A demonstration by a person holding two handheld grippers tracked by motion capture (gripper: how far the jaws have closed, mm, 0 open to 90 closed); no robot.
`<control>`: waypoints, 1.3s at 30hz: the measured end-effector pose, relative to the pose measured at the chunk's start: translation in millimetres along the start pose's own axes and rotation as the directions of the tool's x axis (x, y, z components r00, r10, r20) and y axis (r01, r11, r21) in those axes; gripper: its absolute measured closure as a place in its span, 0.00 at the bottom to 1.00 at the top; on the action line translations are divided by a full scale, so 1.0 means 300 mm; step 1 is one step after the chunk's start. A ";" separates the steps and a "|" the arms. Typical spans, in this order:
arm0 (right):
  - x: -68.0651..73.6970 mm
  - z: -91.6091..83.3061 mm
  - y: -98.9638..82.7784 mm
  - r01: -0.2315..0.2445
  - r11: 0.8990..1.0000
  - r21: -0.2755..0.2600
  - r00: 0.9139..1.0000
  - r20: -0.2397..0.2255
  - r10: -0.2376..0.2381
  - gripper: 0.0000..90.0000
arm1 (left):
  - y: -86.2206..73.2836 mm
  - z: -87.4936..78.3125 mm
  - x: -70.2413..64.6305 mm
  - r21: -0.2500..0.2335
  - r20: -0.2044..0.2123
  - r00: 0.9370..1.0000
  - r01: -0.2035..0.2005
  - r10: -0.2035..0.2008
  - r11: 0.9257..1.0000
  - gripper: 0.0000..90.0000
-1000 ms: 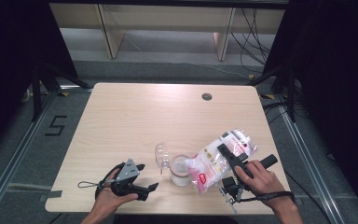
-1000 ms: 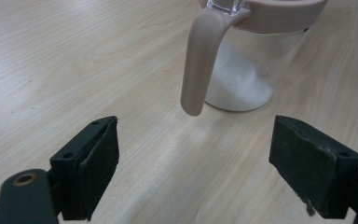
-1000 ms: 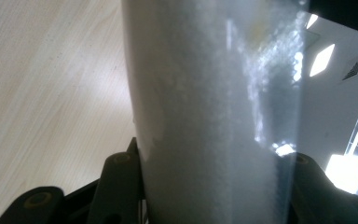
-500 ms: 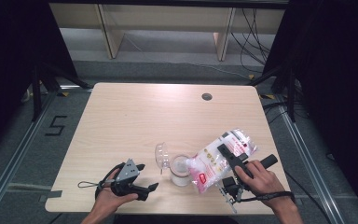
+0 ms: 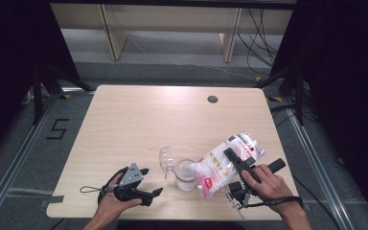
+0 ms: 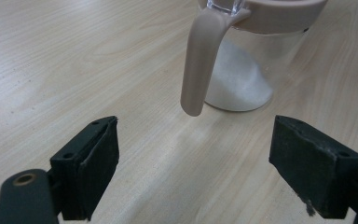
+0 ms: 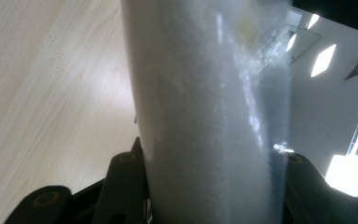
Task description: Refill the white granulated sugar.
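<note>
A bag [image 5: 225, 165] of white grains was held in the right gripper [image 5: 237, 165], near the front right part of the bench [image 5: 139, 120]. The gripper was clamped on the bag, with one jaw on each side of it, as was seen in the right gripper view [image 7: 205, 116]. The jaws had just been closing a little more on the bag. The bag was tipped, with its low end right at the top of a clear jar [image 5: 186, 175].

The jar was set on the bench, near the front edge and about in the middle. Its lid [image 5: 166, 160] was swung open to the left, and a pale clasp [image 6: 200, 60] hung down from its rim. A small heap of white grains [image 6: 240, 81] was already lying at the bottom of the jar. So some pouring was done, it seemed, but most of the jar was not yet filled. A lot of grains were left in the bag too.

The left gripper [image 5: 141, 187] was held low over the bench, to the left of the jar and not touching it. Its jaws were spread wide apart, and nothing was between them. The lid was probably to be shut when the pouring was finished.
</note>
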State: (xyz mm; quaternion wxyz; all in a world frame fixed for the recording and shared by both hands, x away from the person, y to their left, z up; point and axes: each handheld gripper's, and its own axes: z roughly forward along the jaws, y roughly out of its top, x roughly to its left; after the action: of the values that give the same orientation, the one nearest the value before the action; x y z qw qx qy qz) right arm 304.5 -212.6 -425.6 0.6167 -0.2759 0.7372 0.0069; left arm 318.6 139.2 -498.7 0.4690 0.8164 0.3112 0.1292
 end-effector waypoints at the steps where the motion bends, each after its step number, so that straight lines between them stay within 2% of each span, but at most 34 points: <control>1: 0.000 0.000 0.000 -0.001 1.000 0.000 1.000 -0.001 0.001 0.69 | 0.000 0.001 -0.001 -0.003 0.003 1.000 0.007 -0.007 1.000 0.17; 5: 0.001 0.000 0.000 -0.004 1.000 -0.002 1.000 0.001 0.004 0.69 | 0.000 -0.001 0.001 0.001 -0.004 1.000 -0.005 0.005 1.000 0.17; 18: -0.001 -0.001 -0.002 -0.010 1.000 -0.004 1.000 0.002 0.010 0.71 | 0.000 0.001 -0.001 -0.002 0.003 1.000 0.006 -0.006 1.000 0.17; 19: -0.001 -0.001 -0.002 -0.012 1.000 -0.005 1.000 0.001 0.012 0.71 | 0.001 -0.003 0.005 0.019 -0.011 1.000 -0.021 0.022 1.000 0.17; 21: -0.001 -0.002 -0.002 -0.014 1.000 -0.005 1.000 0.003 0.014 0.71 | 0.001 -0.002 0.004 0.016 -0.012 1.000 -0.018 0.019 1.000 0.17; 22: -0.001 -0.002 -0.003 -0.015 1.000 -0.006 1.000 0.001 0.015 0.71 | 0.001 0.000 0.000 0.002 0.002 1.000 0.003 -0.003 1.000 0.17; 23: -0.001 -0.001 -0.003 -0.016 1.000 -0.006 1.000 0.000 0.016 0.71 | 0.001 0.000 0.000 0.002 0.002 1.000 0.003 -0.003 1.000 0.17; 24: 0.000 -0.001 -0.004 -0.015 1.000 -0.006 1.000 0.001 0.015 0.71 | 0.001 -0.002 0.004 0.016 -0.012 1.000 -0.019 0.019 1.000 0.17; 26: 0.000 -0.001 -0.004 -0.017 1.000 -0.006 1.000 -0.001 0.017 0.71 | 0.001 -0.002 0.004 0.016 -0.012 1.000 -0.019 0.019 1.000 0.17; 27: 0.000 -0.001 -0.004 -0.016 1.000 -0.007 1.000 0.001 0.016 0.71 | 0.000 0.001 -0.001 -0.001 0.003 1.000 0.006 -0.006 1.000 0.17; 28: -0.001 -0.001 -0.004 -0.015 1.000 -0.007 1.000 0.000 0.015 0.71 | 0.000 0.000 -0.001 0.000 0.002 1.000 0.004 -0.004 1.000 0.17; 29: -0.004 -0.001 -0.004 -0.008 1.000 -0.011 1.000 0.000 0.008 0.71 | 0.001 -0.003 0.005 0.018 -0.011 1.000 -0.020 0.020 1.000 0.17; 31: -0.009 0.001 -0.004 0.012 1.000 -0.023 1.000 0.007 -0.012 0.71 | 0.001 -0.002 0.004 0.016 -0.012 1.000 -0.019 0.019 1.000 0.17; 32: -0.008 0.001 -0.004 0.011 1.000 -0.023 1.000 0.006 -0.010 0.72 | 0.001 -0.003 0.005 0.022 -0.008 1.000 -0.020 0.020 1.000 0.17; 34: -0.004 -0.001 -0.004 -0.005 1.000 -0.015 1.000 -0.001 0.005 0.72 | 0.000 0.001 -0.001 -0.002 0.002 1.000 0.006 -0.006 1.000 0.17; 35: 0.000 -0.003 -0.004 -0.020 1.000 -0.006 1.000 -0.003 0.020 0.72 | 0.000 0.001 -0.001 -0.001 0.003 1.000 0.005 -0.005 1.000 0.17; 39: -0.002 -0.003 -0.004 -0.016 1.000 -0.009 1.000 -0.002 0.016 0.72 | 0.000 0.000 0.000 0.001 0.000 1.000 0.000 0.000 1.000 0.17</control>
State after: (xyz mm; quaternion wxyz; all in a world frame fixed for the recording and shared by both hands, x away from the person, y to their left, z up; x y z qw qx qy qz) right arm 304.4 -213.6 -424.4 0.6146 -0.2728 0.7400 0.0147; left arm 318.6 139.1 -498.7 0.4684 0.8167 0.3112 0.1292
